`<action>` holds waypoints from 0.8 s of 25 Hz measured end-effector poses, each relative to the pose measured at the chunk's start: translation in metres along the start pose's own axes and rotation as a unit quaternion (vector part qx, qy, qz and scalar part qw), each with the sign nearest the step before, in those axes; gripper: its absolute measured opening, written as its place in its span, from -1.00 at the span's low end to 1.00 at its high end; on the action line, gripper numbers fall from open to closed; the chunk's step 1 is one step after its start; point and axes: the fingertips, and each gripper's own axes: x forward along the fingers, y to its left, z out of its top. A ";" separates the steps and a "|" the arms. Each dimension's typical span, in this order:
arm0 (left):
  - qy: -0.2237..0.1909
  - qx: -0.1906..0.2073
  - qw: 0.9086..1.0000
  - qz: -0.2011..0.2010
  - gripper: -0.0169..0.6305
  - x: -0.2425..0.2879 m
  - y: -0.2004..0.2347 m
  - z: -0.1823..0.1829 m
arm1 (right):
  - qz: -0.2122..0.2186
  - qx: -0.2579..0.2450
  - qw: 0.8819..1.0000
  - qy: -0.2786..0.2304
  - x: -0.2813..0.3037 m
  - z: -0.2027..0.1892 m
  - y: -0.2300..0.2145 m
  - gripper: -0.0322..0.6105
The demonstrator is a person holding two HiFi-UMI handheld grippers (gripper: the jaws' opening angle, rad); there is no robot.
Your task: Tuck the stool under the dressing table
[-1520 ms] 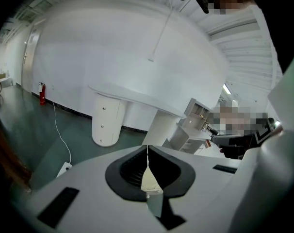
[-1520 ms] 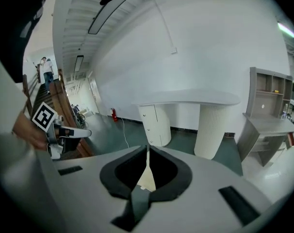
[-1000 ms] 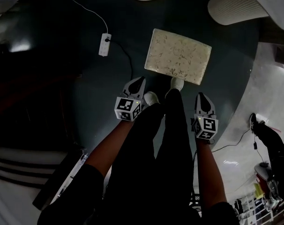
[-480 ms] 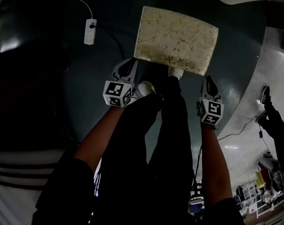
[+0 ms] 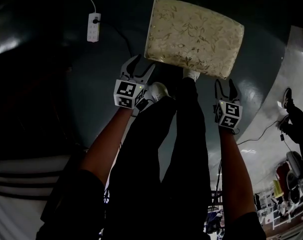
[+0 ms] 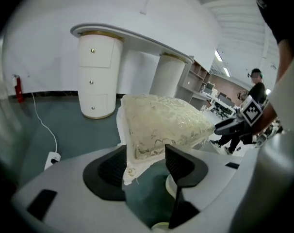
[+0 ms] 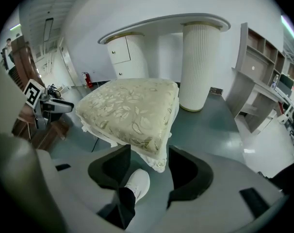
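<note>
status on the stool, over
Jaws just opened on left tool, right tool; stool corners between them, ungripped. Stool short of dressing table. Off left: power strip.

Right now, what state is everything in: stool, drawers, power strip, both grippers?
Stool: upright on the floor, in front of the dressing table, not tucked under.
Drawers: all shut.
Power strip: flat on the floor.
Left gripper: open, jaws just opened, cushion corner between them, ungripped.
Right gripper: open, jaws just opened, cushion corner between them, ungripped.
</note>
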 end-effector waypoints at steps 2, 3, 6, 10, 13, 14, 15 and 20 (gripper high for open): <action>0.012 0.029 1.000 0.001 -0.22 0.004 0.000 -0.003 | 0.000 -0.002 1.000 -0.002 0.005 0.003 -0.001 -0.18; 0.017 0.034 0.999 0.001 -0.21 0.005 0.001 -0.005 | 0.001 -0.011 1.000 -0.004 0.006 0.005 0.000 -0.18; 0.027 0.033 0.999 0.005 -0.22 0.011 0.002 -0.008 | 0.012 -0.038 0.999 -0.007 0.008 0.006 0.001 -0.18; 0.037 0.046 0.998 -0.004 -0.27 0.020 -0.001 -0.006 | 0.027 -0.034 0.999 -0.013 0.009 0.006 0.001 -0.18; 0.035 0.049 0.998 -0.006 -0.27 0.018 0.000 -0.003 | 0.034 -0.028 0.999 -0.016 0.011 0.006 0.006 -0.18; 0.039 0.050 0.998 -0.005 -0.27 0.018 0.000 -0.003 | 0.034 -0.027 0.999 -0.017 0.011 0.006 0.006 -0.18; 0.043 0.051 0.998 -0.004 -0.27 0.019 -0.001 -0.003 | 0.033 -0.027 0.999 -0.018 0.011 0.006 0.005 -0.19; 0.052 0.049 0.997 -0.006 -0.28 0.021 -0.002 -0.003 | 0.032 -0.034 0.999 -0.019 0.010 0.006 0.003 -0.19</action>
